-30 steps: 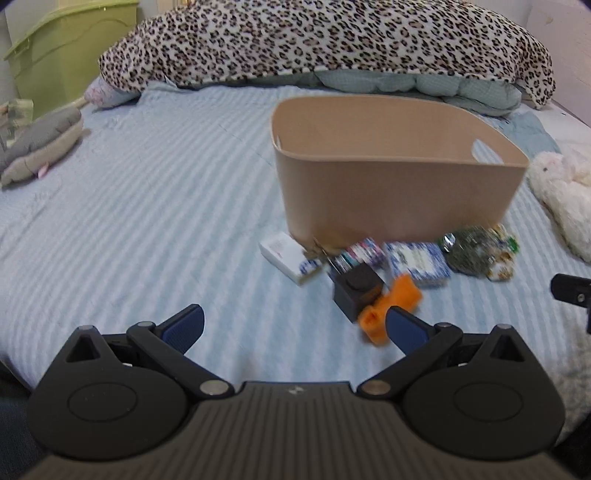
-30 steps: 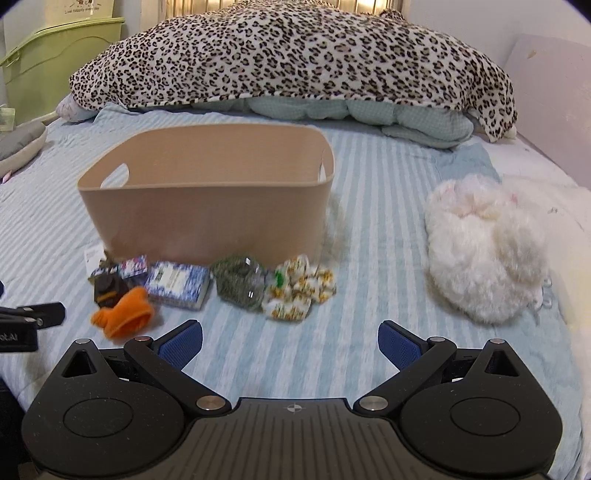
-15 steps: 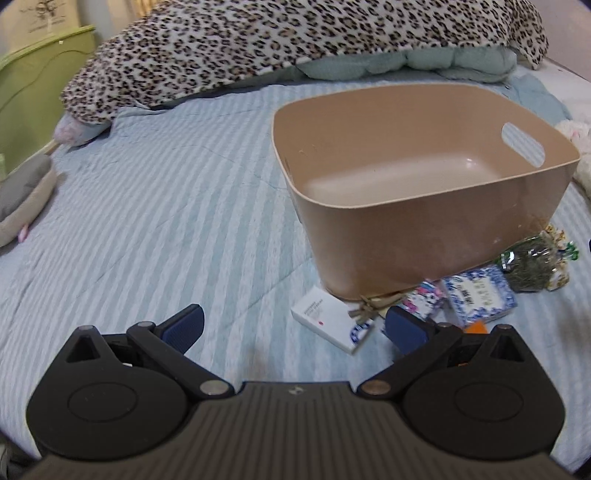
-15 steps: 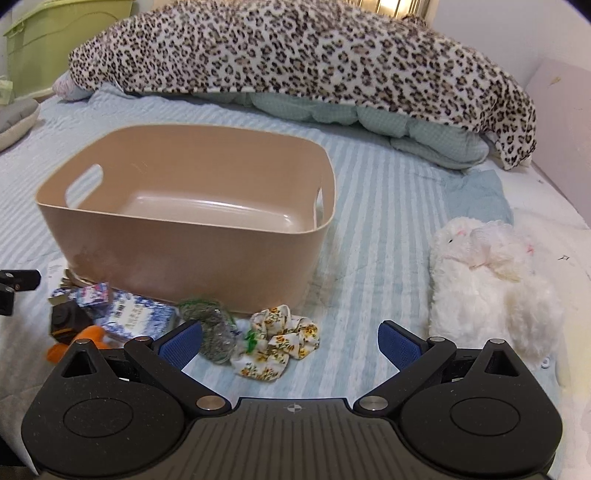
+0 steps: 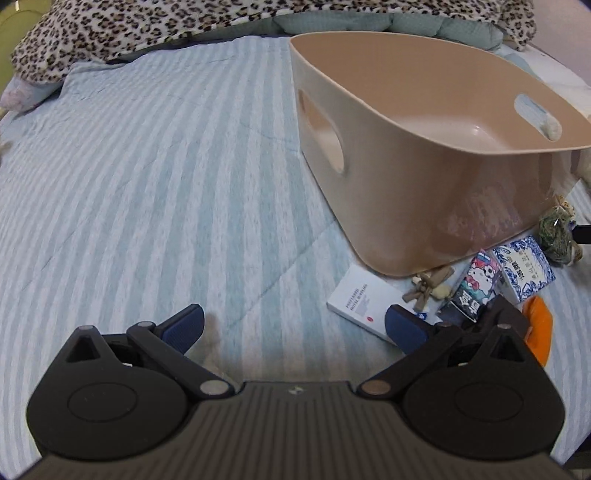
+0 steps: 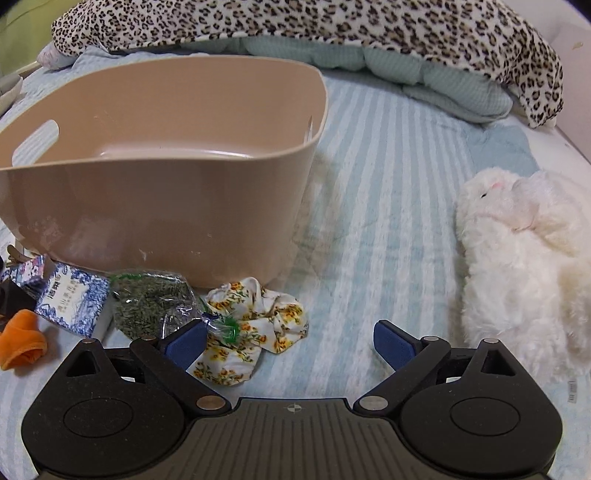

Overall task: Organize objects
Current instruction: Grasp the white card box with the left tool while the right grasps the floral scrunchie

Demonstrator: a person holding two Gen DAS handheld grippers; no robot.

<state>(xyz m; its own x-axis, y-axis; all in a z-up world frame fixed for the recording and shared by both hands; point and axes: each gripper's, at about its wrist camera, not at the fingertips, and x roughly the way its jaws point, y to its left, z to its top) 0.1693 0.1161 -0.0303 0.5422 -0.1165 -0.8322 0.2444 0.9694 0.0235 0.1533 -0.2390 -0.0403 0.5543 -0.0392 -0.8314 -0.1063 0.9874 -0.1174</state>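
Note:
An empty tan plastic bin (image 5: 424, 122) (image 6: 155, 206) stands on the striped bed. Small items lie along its near side: a white box (image 5: 364, 301), a wooden piece (image 5: 424, 286), a cartoon packet (image 5: 474, 288), a blue-and-white box (image 5: 524, 267) (image 6: 70, 295), an orange item (image 5: 539, 332) (image 6: 20, 338), a bag of dried herbs (image 6: 151, 302) and a floral scrunchie (image 6: 255, 325). My left gripper (image 5: 293, 325) is open and empty, its right finger over the white box. My right gripper (image 6: 288, 341) is open and empty, just right of the scrunchie.
A white plush toy (image 6: 524, 258) lies on the bed to the right of the bin. A leopard-print blanket (image 6: 295, 26) and a teal quilt (image 6: 424, 70) are piled behind the bin. The striped bedsheet (image 5: 147, 184) stretches left of the bin.
Both grippers have risen and moved closer to the bin, now looking down into it. The left one shifted left, toward the bin's left corner. Both stayed open.

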